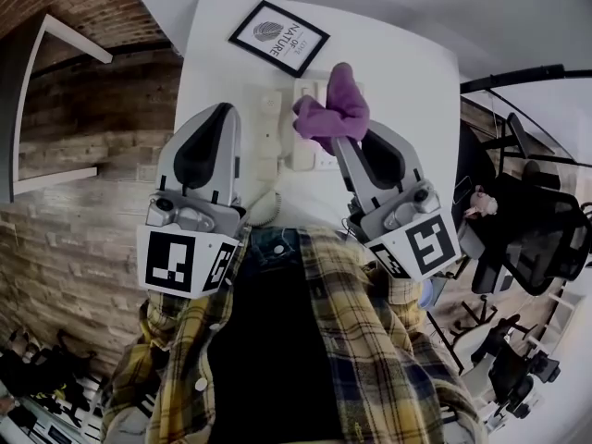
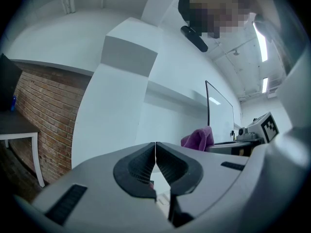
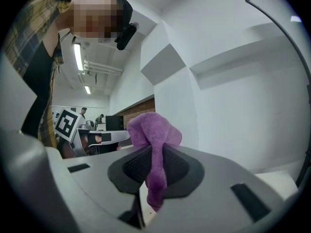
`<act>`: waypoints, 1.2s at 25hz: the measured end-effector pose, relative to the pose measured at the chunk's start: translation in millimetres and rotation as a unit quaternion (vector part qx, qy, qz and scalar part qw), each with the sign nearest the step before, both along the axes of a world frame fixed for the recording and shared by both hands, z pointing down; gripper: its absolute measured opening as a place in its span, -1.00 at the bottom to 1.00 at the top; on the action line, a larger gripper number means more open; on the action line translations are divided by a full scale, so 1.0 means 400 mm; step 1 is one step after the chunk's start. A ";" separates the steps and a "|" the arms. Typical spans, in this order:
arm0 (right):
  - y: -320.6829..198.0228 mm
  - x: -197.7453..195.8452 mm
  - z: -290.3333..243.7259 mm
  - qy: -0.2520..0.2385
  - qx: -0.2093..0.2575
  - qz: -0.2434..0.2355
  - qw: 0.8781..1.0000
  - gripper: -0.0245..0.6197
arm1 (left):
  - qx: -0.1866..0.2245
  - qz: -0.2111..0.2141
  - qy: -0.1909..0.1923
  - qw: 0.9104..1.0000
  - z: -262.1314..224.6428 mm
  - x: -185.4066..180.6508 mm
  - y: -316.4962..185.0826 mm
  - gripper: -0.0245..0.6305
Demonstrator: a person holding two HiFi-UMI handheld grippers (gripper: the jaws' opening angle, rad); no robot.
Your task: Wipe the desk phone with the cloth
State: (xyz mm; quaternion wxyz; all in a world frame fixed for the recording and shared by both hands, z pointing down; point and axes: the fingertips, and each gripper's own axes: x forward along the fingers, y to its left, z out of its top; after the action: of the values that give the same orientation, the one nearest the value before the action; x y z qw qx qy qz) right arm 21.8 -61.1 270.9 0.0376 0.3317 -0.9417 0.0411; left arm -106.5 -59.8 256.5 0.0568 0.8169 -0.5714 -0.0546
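Note:
The white desk phone (image 1: 277, 129) lies on the white desk (image 1: 407, 72) in the head view, partly hidden behind both grippers and the cloth; its coiled cord (image 1: 265, 206) trails toward me. My right gripper (image 1: 346, 142) is shut on the purple cloth (image 1: 333, 107), which bunches up above the phone's right side. In the right gripper view the cloth (image 3: 154, 140) hangs pinched between the jaws of that gripper (image 3: 154, 154). My left gripper (image 1: 224, 111) hovers over the phone's left side, shut with nothing held. In the left gripper view this gripper (image 2: 155, 152) has its jaws closed edge to edge.
A black-framed picture (image 1: 278, 37) lies at the desk's far end. A brick wall (image 1: 83, 155) runs along the left. A black office chair (image 1: 527, 234) and a curved black rail (image 1: 518, 77) stand to the right of the desk.

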 end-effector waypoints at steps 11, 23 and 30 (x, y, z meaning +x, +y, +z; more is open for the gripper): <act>0.001 0.001 0.011 0.003 -0.007 -0.001 1.000 -0.74 | -0.004 -0.003 0.001 1.000 0.006 0.002 -0.003 -0.88; 0.003 0.006 0.019 0.009 -0.010 -0.003 1.000 -0.74 | -0.008 -0.004 0.002 1.000 0.010 0.000 -0.002 -0.88; 0.007 0.009 0.029 0.015 -0.015 -0.003 1.000 -0.74 | -0.010 -0.007 0.002 1.000 0.012 -0.007 0.000 -0.88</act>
State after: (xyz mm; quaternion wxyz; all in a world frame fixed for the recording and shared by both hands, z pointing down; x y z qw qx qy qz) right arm 25.4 -58.4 282.4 0.0565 0.3286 -0.9415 0.0497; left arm -109.2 -59.6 261.4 0.0653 0.8123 -0.5773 -0.0507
